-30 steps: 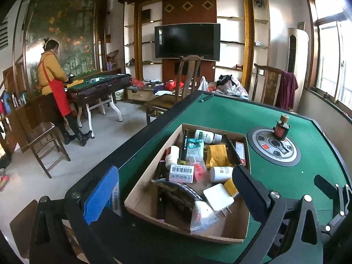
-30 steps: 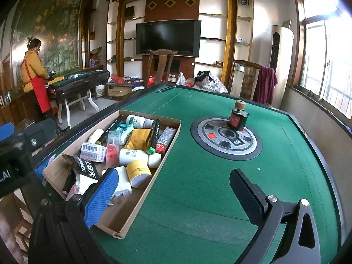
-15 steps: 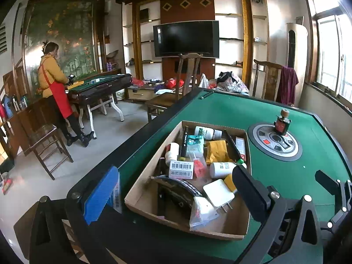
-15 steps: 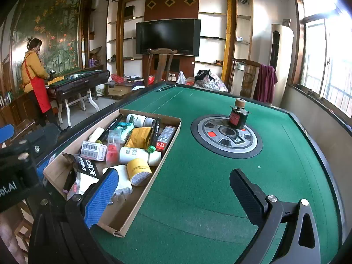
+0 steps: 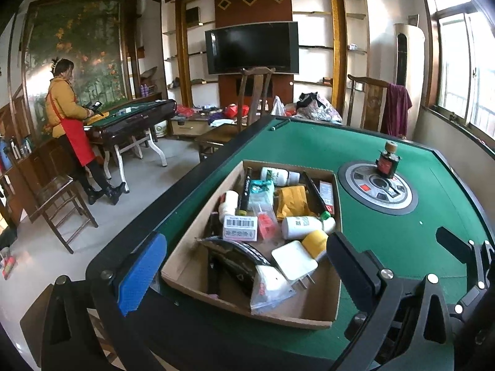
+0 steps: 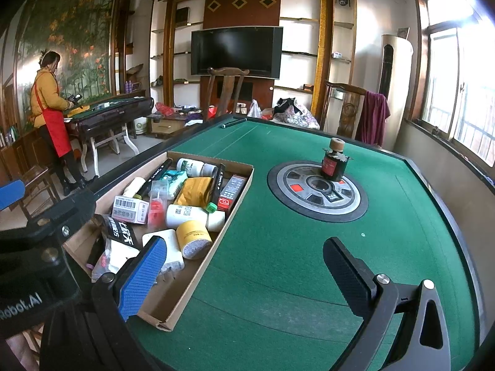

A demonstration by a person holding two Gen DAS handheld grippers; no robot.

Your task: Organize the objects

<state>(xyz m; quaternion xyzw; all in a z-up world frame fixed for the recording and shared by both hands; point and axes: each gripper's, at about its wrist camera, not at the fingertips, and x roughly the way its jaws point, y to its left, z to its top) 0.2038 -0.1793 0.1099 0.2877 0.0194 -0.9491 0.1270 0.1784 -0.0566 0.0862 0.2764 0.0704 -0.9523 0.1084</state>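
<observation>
A shallow cardboard box (image 5: 321,306) (image 6: 198,281) lies on the green table, full of several small items: white bottles, a yellow roll (image 6: 195,236), a barcode box (image 5: 240,228), a white charger (image 5: 294,261). A small dark bottle with a cork top (image 5: 387,162) (image 6: 333,160) stands on the round centre panel. My left gripper (image 5: 244,266) is open and empty above the box's near end. My right gripper (image 6: 244,270) is open and empty over the felt beside the box's right wall.
The table's round centre panel (image 6: 318,199) lies right of the box. The table's black raised rim (image 5: 185,191) runs along the left. Wooden chairs (image 6: 227,92) stand at the far edge. A person in a red apron (image 5: 69,126) stands at another table far left.
Both views have shifted only slightly; the box and bottle sit a little lower in the left wrist view. Both grippers stay open and empty.
</observation>
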